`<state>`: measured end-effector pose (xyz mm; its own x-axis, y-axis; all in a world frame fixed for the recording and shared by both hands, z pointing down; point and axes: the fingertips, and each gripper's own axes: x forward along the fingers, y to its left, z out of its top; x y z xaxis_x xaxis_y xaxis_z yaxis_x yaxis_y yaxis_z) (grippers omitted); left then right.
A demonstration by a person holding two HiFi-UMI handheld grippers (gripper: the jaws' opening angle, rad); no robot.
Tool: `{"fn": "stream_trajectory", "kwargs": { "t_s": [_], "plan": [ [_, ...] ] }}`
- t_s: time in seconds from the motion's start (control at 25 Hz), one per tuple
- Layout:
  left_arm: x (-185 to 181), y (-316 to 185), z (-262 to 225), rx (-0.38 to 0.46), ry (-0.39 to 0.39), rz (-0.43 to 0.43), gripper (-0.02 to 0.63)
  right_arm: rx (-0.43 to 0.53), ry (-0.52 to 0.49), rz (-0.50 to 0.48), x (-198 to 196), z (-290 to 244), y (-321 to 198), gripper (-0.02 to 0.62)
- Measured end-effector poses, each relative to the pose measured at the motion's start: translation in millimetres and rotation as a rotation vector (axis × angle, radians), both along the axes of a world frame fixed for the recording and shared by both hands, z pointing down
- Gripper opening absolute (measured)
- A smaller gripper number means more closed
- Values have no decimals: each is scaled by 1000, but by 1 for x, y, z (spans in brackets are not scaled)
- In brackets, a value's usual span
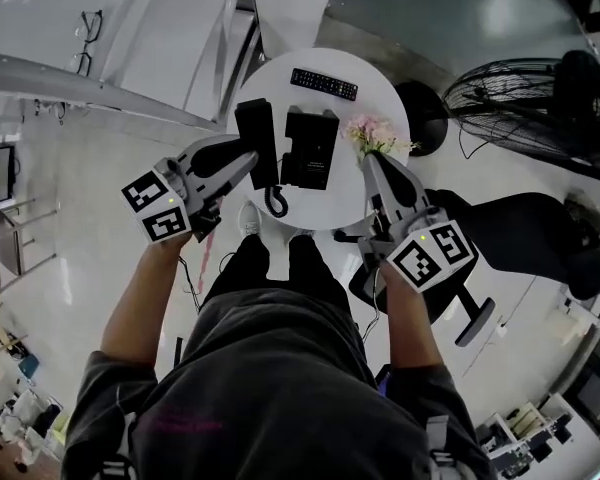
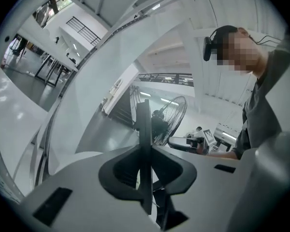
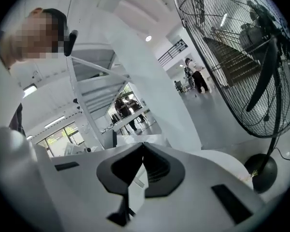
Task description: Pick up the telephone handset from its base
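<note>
In the head view the black telephone base [image 1: 310, 150] lies on the round white table [image 1: 380, 88]. The black handset [image 1: 256, 133] is off the base, just to its left, with its coiled cord [image 1: 276, 204] hanging at the near table edge. My left gripper [image 1: 250, 160] is shut on the handset's lower part. In the left gripper view the handset [image 2: 144, 129] stands edge-on as a thin dark bar between the jaws of the left gripper [image 2: 145, 151]. My right gripper [image 1: 370, 160] is to the right of the base, shut with nothing in it; the right gripper view shows the right gripper [image 3: 143, 147] with its tips meeting.
A black remote [image 1: 324, 83] lies at the table's far side, and pink flowers [image 1: 372, 133] are at its right. A large floor fan [image 1: 520, 98] and a black chair [image 1: 525, 230] stand to the right. The person's legs are against the table's near edge.
</note>
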<state>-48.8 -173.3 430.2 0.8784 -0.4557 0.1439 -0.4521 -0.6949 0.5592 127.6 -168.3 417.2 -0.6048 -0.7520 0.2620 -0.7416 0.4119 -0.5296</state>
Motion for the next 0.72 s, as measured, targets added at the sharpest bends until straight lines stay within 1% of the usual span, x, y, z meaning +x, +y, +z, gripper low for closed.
{"fn": "stream_trajectory", "kwargs": {
  "t_s": [0.44, 0.72],
  "plan": [
    [-14, 18, -81, 132, 30, -18, 77, 125, 2, 17, -4, -63, 9, 20],
    [-14, 33, -124, 219, 49, 12, 78, 188, 5, 21, -9, -93, 20, 20]
  ]
}}
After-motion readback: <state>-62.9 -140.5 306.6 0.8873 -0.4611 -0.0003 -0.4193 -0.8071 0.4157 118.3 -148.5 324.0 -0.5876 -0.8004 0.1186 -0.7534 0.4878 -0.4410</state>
